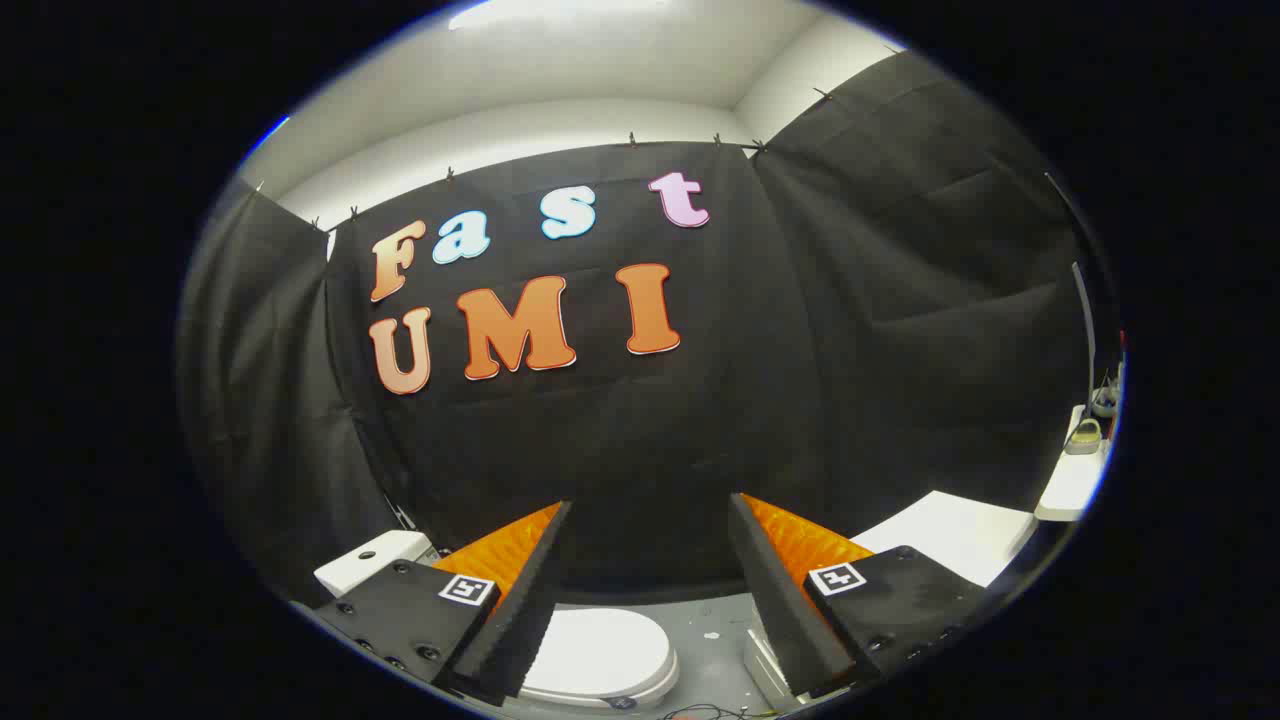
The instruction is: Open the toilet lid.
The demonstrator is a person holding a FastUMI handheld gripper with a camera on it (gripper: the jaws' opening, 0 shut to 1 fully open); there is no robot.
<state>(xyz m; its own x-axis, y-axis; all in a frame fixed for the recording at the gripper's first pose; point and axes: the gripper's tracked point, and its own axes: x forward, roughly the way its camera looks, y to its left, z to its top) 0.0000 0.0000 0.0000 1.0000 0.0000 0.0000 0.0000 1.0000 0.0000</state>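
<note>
A white toilet stands low on the grey floor, below and just ahead of my fingers. Its lid (598, 652) lies flat and closed, and its white tank (368, 564) shows behind my left finger. My gripper (650, 530) hangs above the toilet, apart from it, pointing toward the black cloth wall. The fingers (525, 600) stand wide apart with nothing between them. Part of the lid's left side is hidden behind the left finger.
A white table top (950, 535) sits beyond the right finger. A white box-like object (765, 665) stands on the floor right of the toilet. A white shelf (1072, 480) with small items is at the far right. Cables (705, 712) lie on the floor.
</note>
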